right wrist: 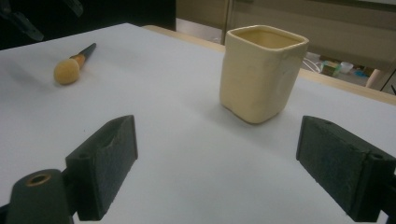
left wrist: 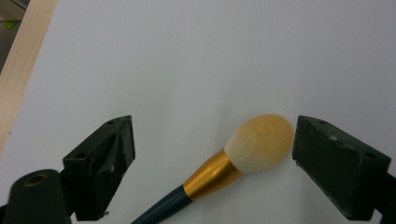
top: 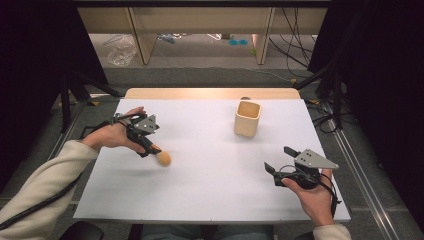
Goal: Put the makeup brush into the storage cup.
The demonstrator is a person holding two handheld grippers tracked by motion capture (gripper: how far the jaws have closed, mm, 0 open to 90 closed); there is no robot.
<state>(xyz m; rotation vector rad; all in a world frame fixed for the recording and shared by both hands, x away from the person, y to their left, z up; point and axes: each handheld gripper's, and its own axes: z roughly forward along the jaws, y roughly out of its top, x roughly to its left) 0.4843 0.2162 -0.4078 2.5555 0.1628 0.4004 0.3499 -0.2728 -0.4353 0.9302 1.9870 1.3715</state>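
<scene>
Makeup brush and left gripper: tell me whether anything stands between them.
Nothing visible does. In the left gripper view the makeup brush lies on the white table between the open jaws of the left gripper, its bristle head close to one jaw, its handle running back toward the gripper.

No words, numbers, labels or signs can be read anywhere. The cream cup (right wrist: 263, 72) has plain sides with no writing. The makeup brush (left wrist: 219, 165) has a gold band and a dark handle, and no brand name shows on them. The white desk (top: 210, 185) top is bare of print. The grey plates on the two grippers carry small holes but no letters. The things on the floor beyond the desk are too small and blurry to read.
</scene>
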